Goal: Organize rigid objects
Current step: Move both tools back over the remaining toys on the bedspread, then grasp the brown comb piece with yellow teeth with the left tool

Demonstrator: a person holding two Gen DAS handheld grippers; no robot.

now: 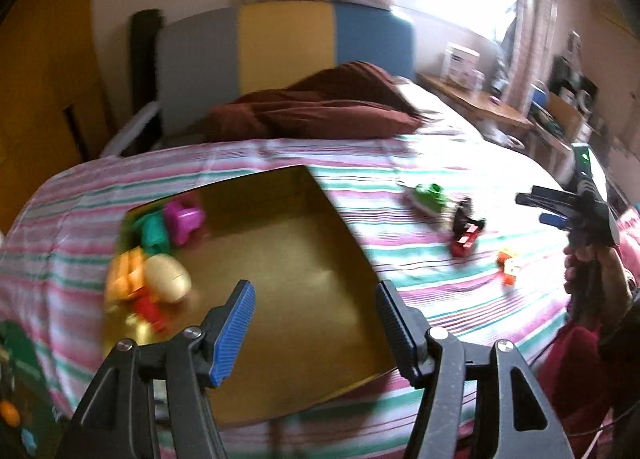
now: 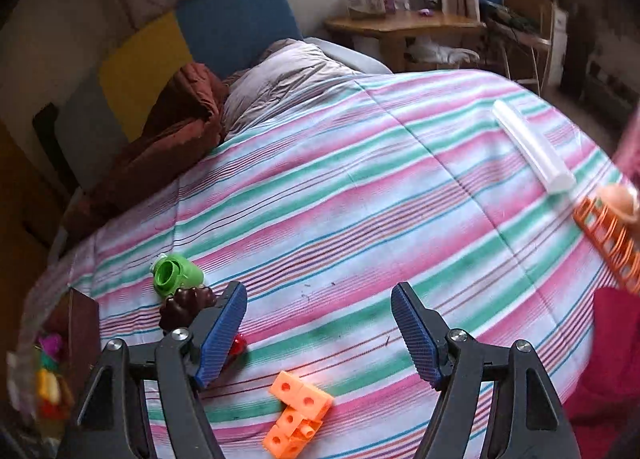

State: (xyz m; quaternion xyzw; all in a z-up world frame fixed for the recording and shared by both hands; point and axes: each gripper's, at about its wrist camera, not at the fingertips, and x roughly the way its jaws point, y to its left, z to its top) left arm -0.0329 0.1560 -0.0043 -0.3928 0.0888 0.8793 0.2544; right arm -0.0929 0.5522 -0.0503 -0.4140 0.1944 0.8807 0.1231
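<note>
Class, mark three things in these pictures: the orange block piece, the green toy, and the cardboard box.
orange block piece (image 2: 298,415): right wrist view, on its cube faces at the middle.
green toy (image 2: 176,273): right wrist view, on its round body.
cardboard box (image 1: 288,243): left wrist view, on its bare inner floor.

Each claw, the left claw (image 1: 316,323) and the right claw (image 2: 320,333), is showing black plastic arms, ribbed blue pads (image 1: 236,333) and round silver screws (image 1: 437,334). The person is wearing a dark red sleeve (image 1: 576,371).
</note>
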